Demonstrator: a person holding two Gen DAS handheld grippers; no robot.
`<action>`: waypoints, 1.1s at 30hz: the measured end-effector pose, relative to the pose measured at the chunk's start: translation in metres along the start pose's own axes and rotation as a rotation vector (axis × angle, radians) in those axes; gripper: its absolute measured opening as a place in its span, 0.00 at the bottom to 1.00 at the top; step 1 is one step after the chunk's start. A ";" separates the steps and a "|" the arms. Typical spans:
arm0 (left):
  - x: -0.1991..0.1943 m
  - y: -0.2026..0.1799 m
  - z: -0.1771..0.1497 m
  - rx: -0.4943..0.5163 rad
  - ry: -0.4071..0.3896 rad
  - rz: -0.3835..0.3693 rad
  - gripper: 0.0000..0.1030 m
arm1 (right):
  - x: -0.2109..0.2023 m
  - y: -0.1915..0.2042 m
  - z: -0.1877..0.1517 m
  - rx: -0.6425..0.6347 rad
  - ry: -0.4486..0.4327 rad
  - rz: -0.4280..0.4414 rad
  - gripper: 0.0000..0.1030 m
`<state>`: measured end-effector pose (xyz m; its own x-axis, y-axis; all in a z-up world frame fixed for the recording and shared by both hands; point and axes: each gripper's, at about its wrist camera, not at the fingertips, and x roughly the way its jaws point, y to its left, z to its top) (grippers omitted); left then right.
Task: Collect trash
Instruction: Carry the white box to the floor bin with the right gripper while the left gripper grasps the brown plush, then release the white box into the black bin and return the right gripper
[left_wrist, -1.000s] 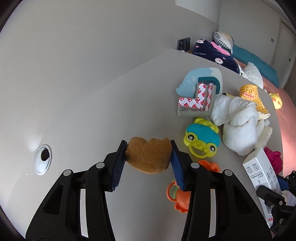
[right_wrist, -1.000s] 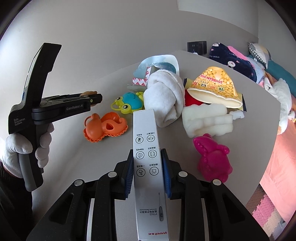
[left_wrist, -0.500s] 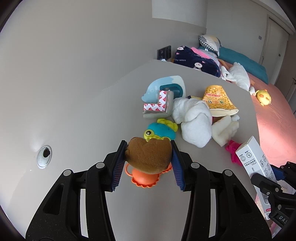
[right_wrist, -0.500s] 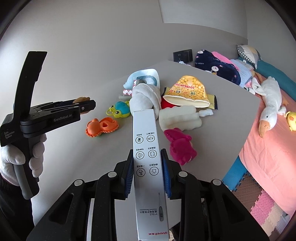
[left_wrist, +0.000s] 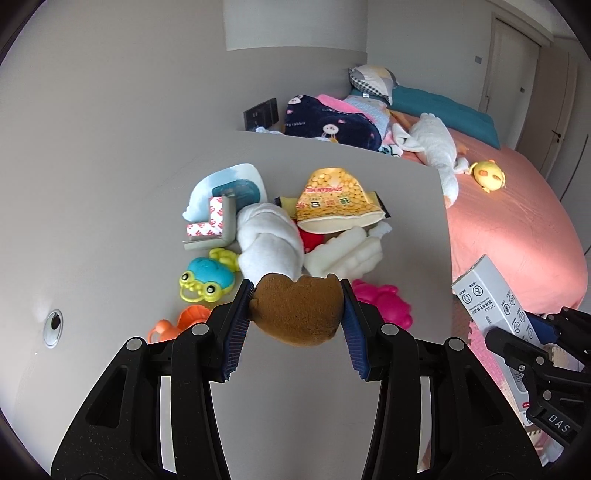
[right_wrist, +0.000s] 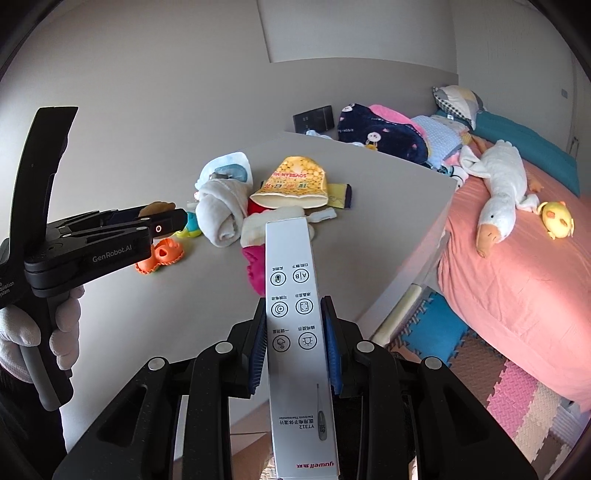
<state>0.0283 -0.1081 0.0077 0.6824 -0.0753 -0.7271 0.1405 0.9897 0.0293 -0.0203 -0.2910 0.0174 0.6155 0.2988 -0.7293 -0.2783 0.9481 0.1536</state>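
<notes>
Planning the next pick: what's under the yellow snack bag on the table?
A red toy pokes out beneath the snack bag, between the rolled white towel and the white foam piece. Most of the toy is covered, so its shape is unclear.

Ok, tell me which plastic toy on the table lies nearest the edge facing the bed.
The pink toy: it sits nearest that edge, while the orange toy and blue-and-yellow frog toy lie on the wall side.
</notes>
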 end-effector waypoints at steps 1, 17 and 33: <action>0.000 -0.007 0.001 0.010 -0.001 -0.008 0.44 | -0.002 -0.006 -0.001 0.008 -0.003 -0.007 0.28; 0.011 -0.120 -0.002 0.184 0.041 -0.156 0.44 | -0.032 -0.096 -0.028 0.154 -0.014 -0.159 0.28; 0.011 -0.179 -0.038 0.362 0.106 -0.231 0.93 | -0.042 -0.174 -0.037 0.329 -0.004 -0.356 0.71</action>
<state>-0.0163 -0.2812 -0.0318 0.5289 -0.2579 -0.8086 0.5359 0.8402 0.0825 -0.0250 -0.4725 -0.0031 0.6330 -0.0506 -0.7725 0.1979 0.9753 0.0983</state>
